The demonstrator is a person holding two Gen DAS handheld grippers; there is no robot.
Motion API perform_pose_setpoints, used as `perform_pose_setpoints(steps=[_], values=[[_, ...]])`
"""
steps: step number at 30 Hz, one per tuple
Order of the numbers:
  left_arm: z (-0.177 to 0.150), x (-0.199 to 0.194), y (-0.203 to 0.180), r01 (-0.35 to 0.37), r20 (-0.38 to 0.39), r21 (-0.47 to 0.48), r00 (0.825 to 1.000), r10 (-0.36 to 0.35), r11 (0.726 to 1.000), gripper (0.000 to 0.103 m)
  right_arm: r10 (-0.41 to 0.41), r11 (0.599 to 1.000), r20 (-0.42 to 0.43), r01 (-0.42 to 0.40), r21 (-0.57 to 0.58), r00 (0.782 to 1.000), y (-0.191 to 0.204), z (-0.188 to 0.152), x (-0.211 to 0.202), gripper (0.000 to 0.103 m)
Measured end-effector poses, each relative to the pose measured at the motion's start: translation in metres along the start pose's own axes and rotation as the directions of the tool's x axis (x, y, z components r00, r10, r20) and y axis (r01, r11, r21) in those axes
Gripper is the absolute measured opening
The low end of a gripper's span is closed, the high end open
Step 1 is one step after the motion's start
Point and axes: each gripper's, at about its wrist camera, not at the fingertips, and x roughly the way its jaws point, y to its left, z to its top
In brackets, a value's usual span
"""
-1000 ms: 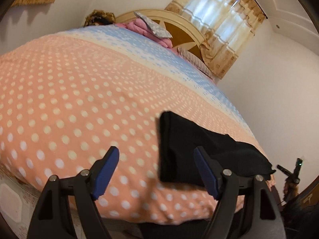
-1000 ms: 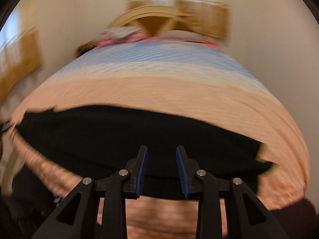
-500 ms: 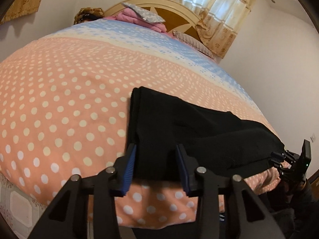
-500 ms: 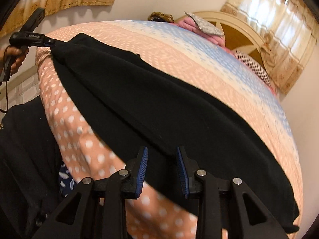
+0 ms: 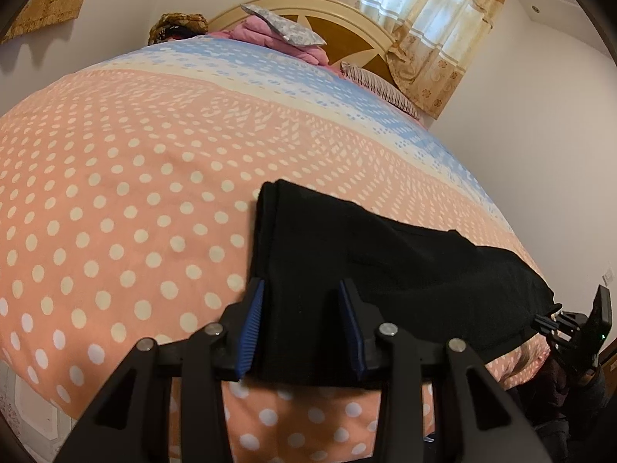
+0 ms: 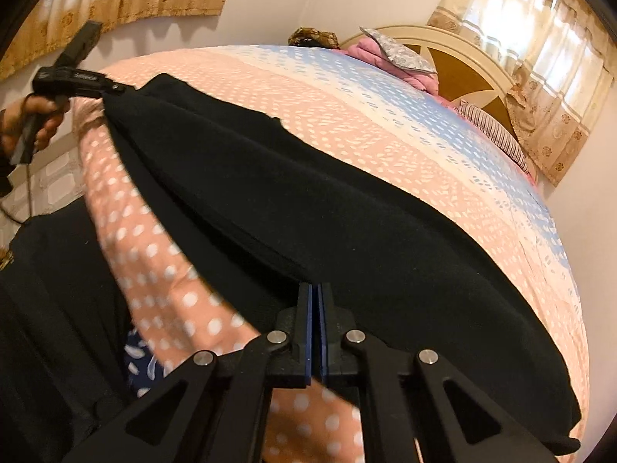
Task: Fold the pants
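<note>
my left gripper (image 5: 300, 324) pinches a thick fold of the black pants (image 5: 385, 270); only the right view shows my right gripper (image 6: 316, 332) clamped tight on their edge.

Black pants (image 6: 327, 208) spread along near edge of dotted bedspread (image 6: 385, 115); right gripper (image 6: 317, 332) just closed, pads pinched together at pants' edge; left gripper (image 6: 96, 85) clamps far end.

You see matt black cloth pants (image 5: 385, 266) on a soft dotted cotton-like bedspread (image 5: 115, 200). The headboard (image 5: 347, 15) looks like smooth, glossy painted wood, and the curtain (image 5: 435, 31) thin, patterned fabric.
</note>
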Motion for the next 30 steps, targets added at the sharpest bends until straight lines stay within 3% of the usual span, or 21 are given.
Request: perform_pose_setpoints(steps=[6, 18, 22, 23, 25, 26, 27, 30], values=[[0.001, 0.001, -0.003, -0.013, 0.005, 0.013, 1.000, 0.013, 1.000, 0.040, -0.007, 0.999, -0.079, 0.004, -0.035, 0.997, 0.006, -0.016, 0.022, 0.002], [0.012, -0.008, -0.023, -0.100, 0.039, 0.069, 0.994, 0.097, 0.993, 0.040, 0.006, 1.000, -0.081, -0.008, -0.017, 0.997, 0.006, -0.014, 0.021, 0.003], [0.015, -0.013, -0.056, -0.074, 0.060, 0.148, 0.996, 0.066, 0.986, 0.040, 0.017, 1.000, -0.078, -0.015, 0.024, 0.997, 0.001, -0.017, 0.017, 0.006], [0.016, -0.012, -0.068, -0.061, 0.059, 0.174, 0.997, 0.051, 0.983, 0.040, 0.026, 0.999, -0.077, -0.023, 0.040, 0.997, -0.003, -0.020, 0.015, 0.009], [0.016, -0.009, -0.090, -0.020, 0.044, 0.210, 0.999, 0.011, 0.977, 0.040, 0.041, 0.995, -0.068, -0.034, 0.098, 0.997, -0.014, -0.028, 0.009, 0.029], [0.015, -0.004, -0.107, 0.013, 0.023, 0.240, 1.000, -0.019, 0.971, 0.040, 0.036, 0.991, -0.062, -0.028, 0.130, 0.997, -0.022, -0.035, 0.004, 0.050], [0.014, -0.002, -0.116, 0.026, 0.013, 0.259, 0.999, -0.031, 0.965, 0.040, 0.031, 0.987, -0.053, -0.022, 0.162, 0.998, -0.030, -0.041, -0.001, 0.056], [0.010, 0.014, -0.158, 0.112, -0.056, 0.315, 0.993, -0.100, 0.942, 0.040, 0.049, 0.954, -0.031, -0.037, 0.297, 0.998, -0.063, -0.062, -0.017, 0.056]])
